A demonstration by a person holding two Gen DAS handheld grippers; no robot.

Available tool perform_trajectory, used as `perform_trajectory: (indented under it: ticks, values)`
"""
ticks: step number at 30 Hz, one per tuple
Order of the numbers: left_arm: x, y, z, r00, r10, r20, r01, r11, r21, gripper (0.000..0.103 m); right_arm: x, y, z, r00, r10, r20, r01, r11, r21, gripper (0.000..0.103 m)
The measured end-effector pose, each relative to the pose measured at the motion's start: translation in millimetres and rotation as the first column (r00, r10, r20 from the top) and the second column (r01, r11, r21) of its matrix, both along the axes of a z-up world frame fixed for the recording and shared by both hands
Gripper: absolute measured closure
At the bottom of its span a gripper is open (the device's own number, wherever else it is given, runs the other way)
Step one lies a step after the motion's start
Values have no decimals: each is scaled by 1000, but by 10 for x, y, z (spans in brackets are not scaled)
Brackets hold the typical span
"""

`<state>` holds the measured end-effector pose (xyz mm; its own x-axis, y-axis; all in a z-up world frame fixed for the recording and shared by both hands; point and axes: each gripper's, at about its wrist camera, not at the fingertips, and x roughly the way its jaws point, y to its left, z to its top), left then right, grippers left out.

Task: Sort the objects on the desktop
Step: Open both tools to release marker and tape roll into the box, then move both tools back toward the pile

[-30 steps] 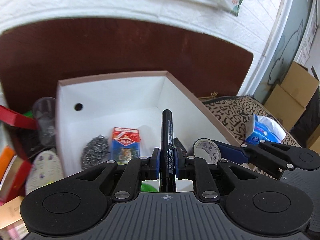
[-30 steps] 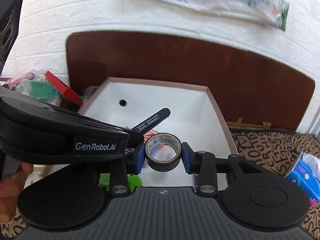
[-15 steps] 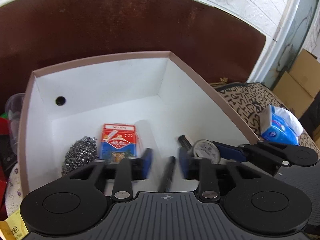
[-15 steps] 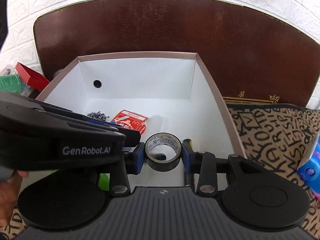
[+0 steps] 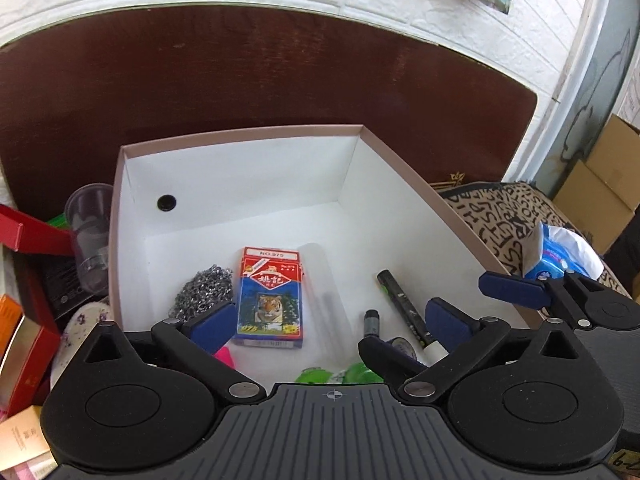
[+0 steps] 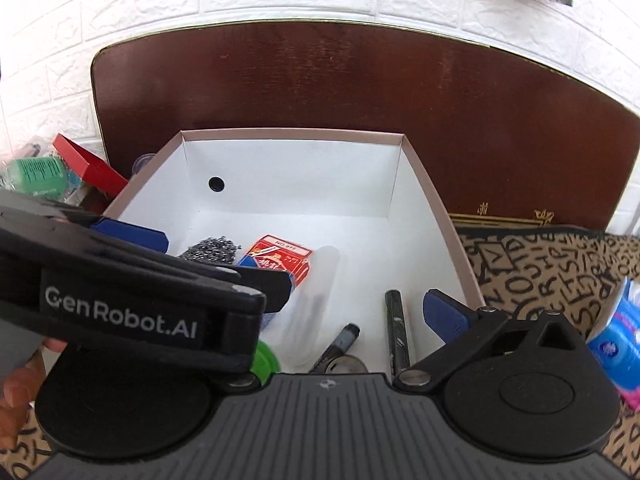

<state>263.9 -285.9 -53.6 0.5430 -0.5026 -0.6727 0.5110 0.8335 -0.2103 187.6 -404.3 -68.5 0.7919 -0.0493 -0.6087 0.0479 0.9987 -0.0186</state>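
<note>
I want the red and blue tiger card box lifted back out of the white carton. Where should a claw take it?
Grip the red and blue tiger card box across its two long side edges near the middle, coming straight down. It lies flat on the white carton floor, with the steel wool scourer close on its left.

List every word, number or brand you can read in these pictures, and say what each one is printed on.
"NO.975": top of the red card box in the white box.
"GenRobot.AI": side of the left gripper.
Chinese characters on the card box: too blurred to read.
Print on the black marker and the blue tissue pack: too small to read.
</note>
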Motion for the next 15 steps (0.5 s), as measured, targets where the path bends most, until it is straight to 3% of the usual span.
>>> perform_trajectory:
  ticks: [15]
  values:
    - [-434,216,169,997,78,19,-77,996,-49,0,-383,213,248,1000,-14,25,13,999,36,0]
